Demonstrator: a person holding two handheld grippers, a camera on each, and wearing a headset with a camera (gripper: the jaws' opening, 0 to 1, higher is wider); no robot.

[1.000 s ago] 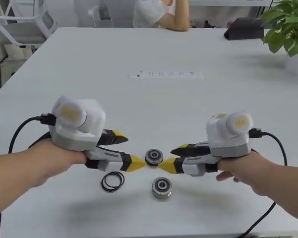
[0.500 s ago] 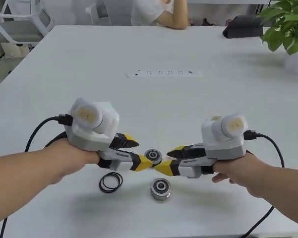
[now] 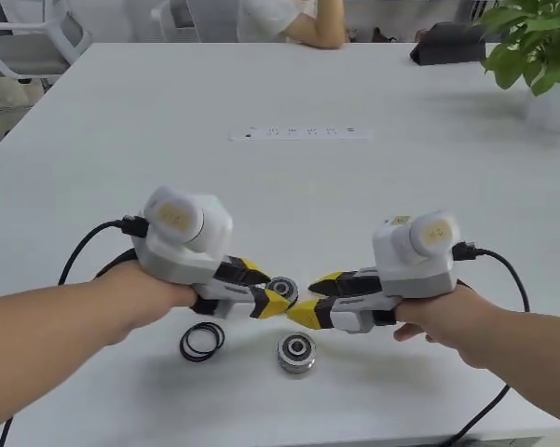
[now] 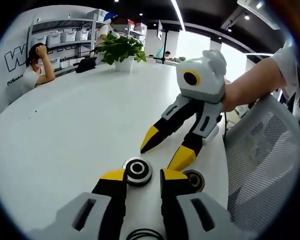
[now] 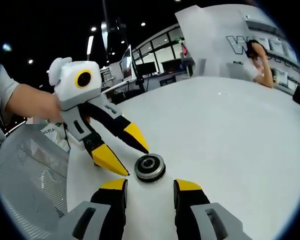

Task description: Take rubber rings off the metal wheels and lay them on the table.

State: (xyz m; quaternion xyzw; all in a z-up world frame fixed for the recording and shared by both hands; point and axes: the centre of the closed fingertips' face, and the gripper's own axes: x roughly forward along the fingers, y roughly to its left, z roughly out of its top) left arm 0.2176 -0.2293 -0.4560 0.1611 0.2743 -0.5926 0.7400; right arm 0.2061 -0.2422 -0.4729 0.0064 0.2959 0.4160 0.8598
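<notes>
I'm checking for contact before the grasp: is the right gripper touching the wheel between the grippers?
Apart. The right gripper view shows table between the wheel and each jaw of the right gripper.

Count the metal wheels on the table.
2. One wheel sits between the left gripper and right gripper tips; the second wheel lies just below it in the head view, right of the loose rubber rings. None seems hidden.

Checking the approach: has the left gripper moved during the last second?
Yes. Against the loose rubber rings, the left gripper has shifted right, and its fingers now flank the far wheel.
</notes>
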